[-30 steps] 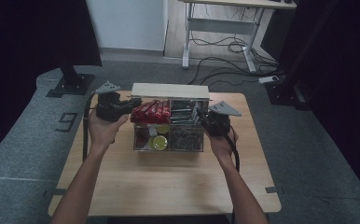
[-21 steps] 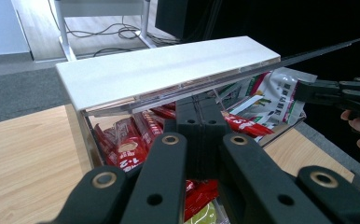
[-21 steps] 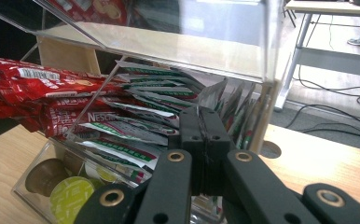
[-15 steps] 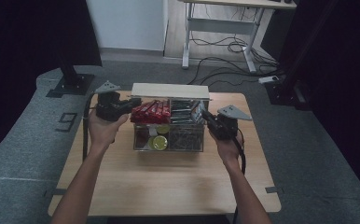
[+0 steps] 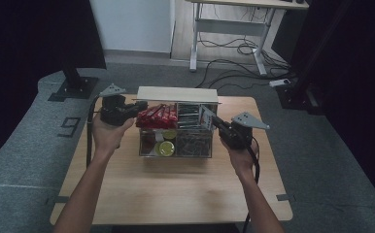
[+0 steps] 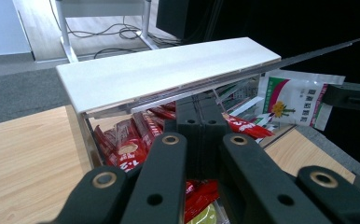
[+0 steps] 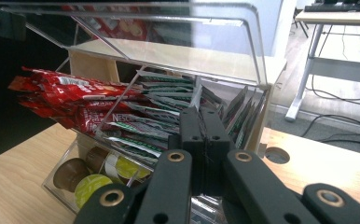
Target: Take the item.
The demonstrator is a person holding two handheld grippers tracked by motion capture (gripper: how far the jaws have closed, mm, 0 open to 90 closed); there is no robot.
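Wooden table [image 5: 176, 189] bears clear organizer [image 5: 176, 151] packed with red sachets [image 5: 157, 115].

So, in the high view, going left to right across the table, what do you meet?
Left gripper → red sachets → green-and-white sachets → white packet held in the right gripper's jaws → right gripper.

Black gripper [image 5: 219, 125] bodies, grey three-cornered plates
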